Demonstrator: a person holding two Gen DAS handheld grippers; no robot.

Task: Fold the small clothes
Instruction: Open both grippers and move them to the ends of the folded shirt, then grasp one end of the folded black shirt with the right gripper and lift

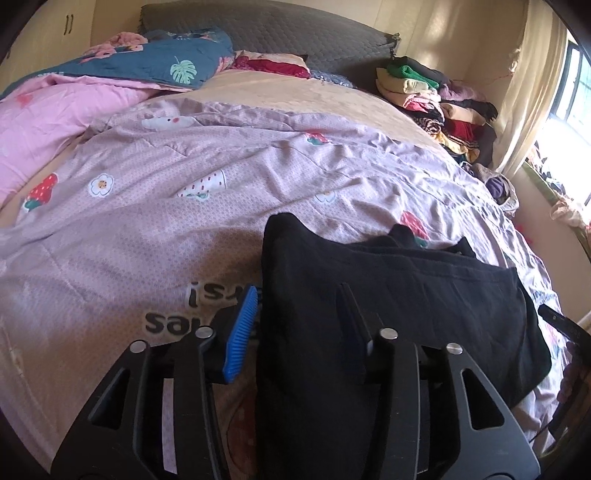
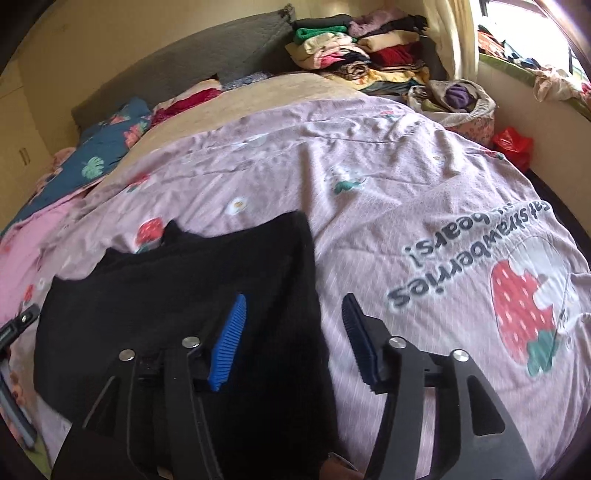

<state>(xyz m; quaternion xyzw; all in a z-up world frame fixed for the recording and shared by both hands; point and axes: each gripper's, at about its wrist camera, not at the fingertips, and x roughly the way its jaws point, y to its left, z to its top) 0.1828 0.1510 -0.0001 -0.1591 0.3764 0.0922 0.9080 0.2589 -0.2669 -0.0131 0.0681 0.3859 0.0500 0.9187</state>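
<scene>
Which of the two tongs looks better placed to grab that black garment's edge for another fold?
Probably the left tongs: the black garment edge lies between its open pads. The right tongs straddle mostly bare bedspread.

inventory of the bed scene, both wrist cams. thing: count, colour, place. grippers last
black garment: 1, black, spread on the quilt near both grippers
quilt: 1, mauve-pink with strawberry prints, covering the bed
blue quilt: 1, teal with leaf print, bunched at the head end
pink blanket: 1, pink, far side beside the blue quilt
headboard: 1, grey quilted
clothes pile: 1 heap, mixed colours, bed corner by the curtain
red bag: 1, red, beside the bed
left gripper: open, over the garment's edge
right gripper: open, over the opposite edge
</scene>
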